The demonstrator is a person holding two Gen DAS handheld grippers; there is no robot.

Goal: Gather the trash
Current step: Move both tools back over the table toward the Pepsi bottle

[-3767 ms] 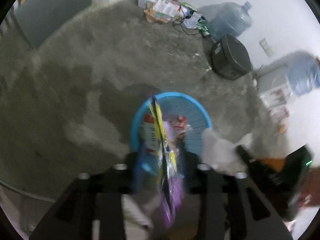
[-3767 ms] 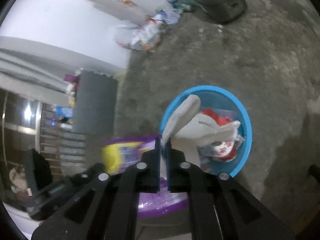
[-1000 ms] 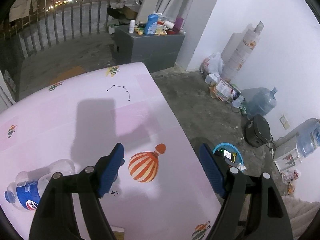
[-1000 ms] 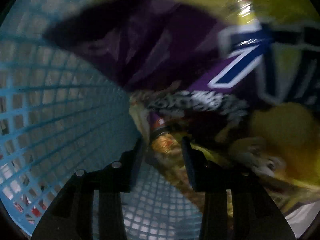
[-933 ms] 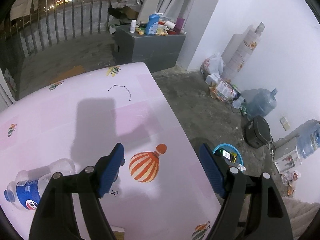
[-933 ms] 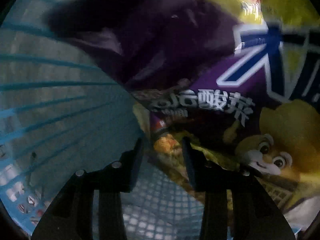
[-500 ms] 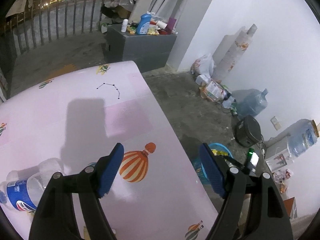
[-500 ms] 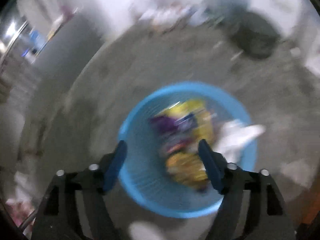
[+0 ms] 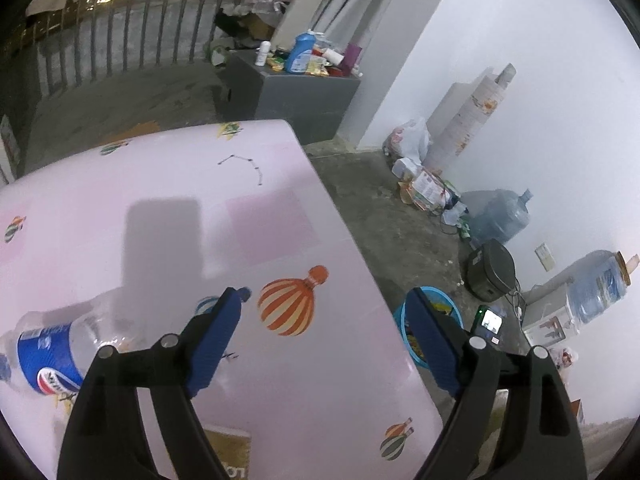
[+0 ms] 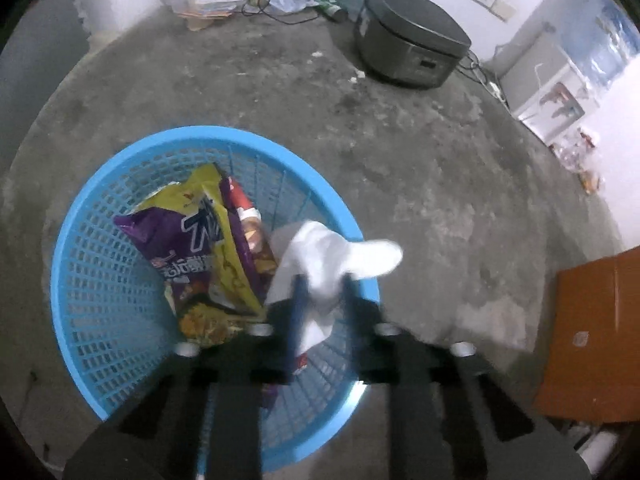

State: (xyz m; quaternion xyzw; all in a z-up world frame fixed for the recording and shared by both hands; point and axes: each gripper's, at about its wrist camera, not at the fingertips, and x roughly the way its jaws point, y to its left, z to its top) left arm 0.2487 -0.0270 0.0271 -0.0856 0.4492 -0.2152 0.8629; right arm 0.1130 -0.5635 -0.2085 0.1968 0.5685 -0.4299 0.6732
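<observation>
A clear plastic bottle (image 9: 48, 356) with a blue label lies uncollected on the pink tablecloth (image 9: 168, 240), just left of the left gripper (image 9: 326, 332), which hangs spread wide and empty. The blue basket (image 10: 92, 272) on the floor already holds a purple-and-yellow snack bag (image 10: 196, 252). Above it the right gripper (image 10: 322, 300) is blurred, white crumpled paper (image 10: 332, 256) between its fingers, and I cannot tell whether it grips or has let go.

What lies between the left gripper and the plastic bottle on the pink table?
Left wrist view: only bare pink tablecloth separates the open left gripper from the plastic bottle.
</observation>
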